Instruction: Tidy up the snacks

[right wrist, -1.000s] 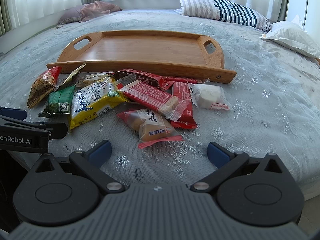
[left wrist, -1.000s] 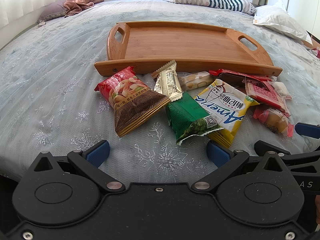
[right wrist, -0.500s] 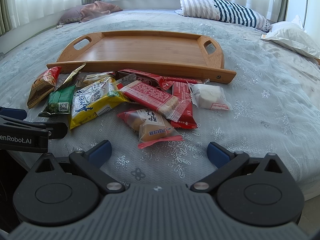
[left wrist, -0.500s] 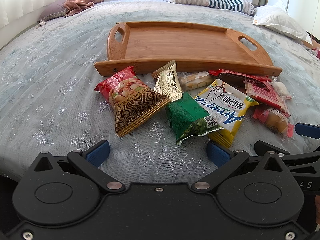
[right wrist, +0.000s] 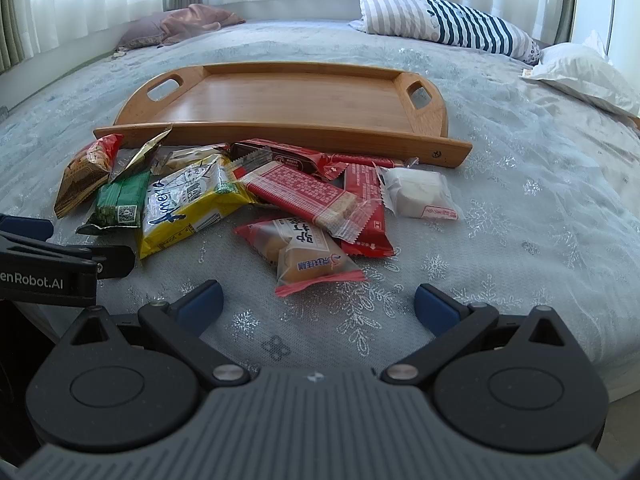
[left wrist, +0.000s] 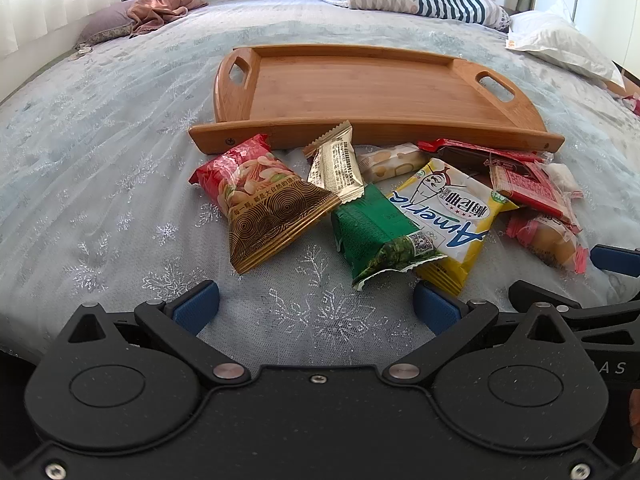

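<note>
A: Left wrist view first. What did it show?
B: Left gripper (left wrist: 316, 306) was spread wide, nothing between its blue pads, low over the bedspread (left wrist: 100, 184) at the near edge. Snack pile sat just beyond it: red-and-brown nut bag (left wrist: 262, 204) on the left, gold packet (left wrist: 336, 164) behind it leaning on the tray's near rim, green packet (left wrist: 378, 236) near centre, yellow America pack (left wrist: 448, 212) right of that, partly under the green one.
A: Tray?
B: Wooden tray (left wrist: 360, 92) lay beyond the pile, nothing on its floor. A blue pad of the right tool poked in at the right edge.
A: Right wrist view?
B: Right gripper (right wrist: 318, 304) was also wide apart and held nothing. Nearest to it was the cake in red-edged wrapper (right wrist: 308, 256). Red cracker pack (right wrist: 308, 194) lay across other red wrappers; white cake in clear wrap (right wrist: 418, 196) was on the right of the pile. Same tray (right wrist: 296, 100) sat beyond, snacks touching its near rim.
A: Background?
B: Striped pillow (right wrist: 444, 26) far right, pink cloth (right wrist: 196, 20) far left.
</note>
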`<action>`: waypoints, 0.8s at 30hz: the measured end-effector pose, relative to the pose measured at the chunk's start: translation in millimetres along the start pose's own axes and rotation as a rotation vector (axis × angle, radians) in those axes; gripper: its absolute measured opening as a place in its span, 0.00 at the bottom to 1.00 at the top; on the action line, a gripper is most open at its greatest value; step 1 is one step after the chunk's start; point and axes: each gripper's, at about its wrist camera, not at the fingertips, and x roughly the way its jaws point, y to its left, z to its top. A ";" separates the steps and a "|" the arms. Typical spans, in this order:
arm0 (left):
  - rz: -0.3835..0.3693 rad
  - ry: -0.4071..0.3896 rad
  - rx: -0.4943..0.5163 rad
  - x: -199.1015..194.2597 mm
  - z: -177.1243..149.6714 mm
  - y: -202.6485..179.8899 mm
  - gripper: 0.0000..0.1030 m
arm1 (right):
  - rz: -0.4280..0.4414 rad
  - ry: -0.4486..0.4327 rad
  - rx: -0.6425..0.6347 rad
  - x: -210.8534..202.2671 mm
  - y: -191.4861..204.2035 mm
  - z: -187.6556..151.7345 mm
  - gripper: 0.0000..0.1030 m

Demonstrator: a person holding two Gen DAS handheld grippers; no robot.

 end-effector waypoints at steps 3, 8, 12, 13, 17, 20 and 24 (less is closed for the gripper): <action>-0.010 -0.008 -0.008 1.2 -1.6 2.6 1.00 | 0.005 0.012 0.012 3.1 -1.3 2.9 1.00; -0.019 -0.029 -0.005 -4.6 -2.7 5.1 1.00 | 0.002 -0.002 0.001 5.3 -0.8 0.0 1.00; -0.014 -0.050 0.002 -5.5 -6.1 3.5 1.00 | 0.010 -0.040 0.003 1.7 -1.8 -4.8 1.00; -0.011 -0.050 0.005 -6.0 -6.1 2.8 1.00 | 0.013 -0.052 0.008 0.1 -2.4 -5.8 1.00; -0.026 -0.021 0.019 -10.8 -2.0 1.7 1.00 | 0.018 -0.089 0.021 -8.9 -2.0 -8.2 0.98; -0.070 -0.021 0.017 -17.2 0.5 2.8 0.99 | 0.036 -0.130 0.027 -17.9 -0.8 -9.4 0.93; -0.122 -0.060 0.010 -29.7 4.1 2.5 0.84 | 0.041 -0.170 0.041 -25.4 -1.9 -8.3 0.83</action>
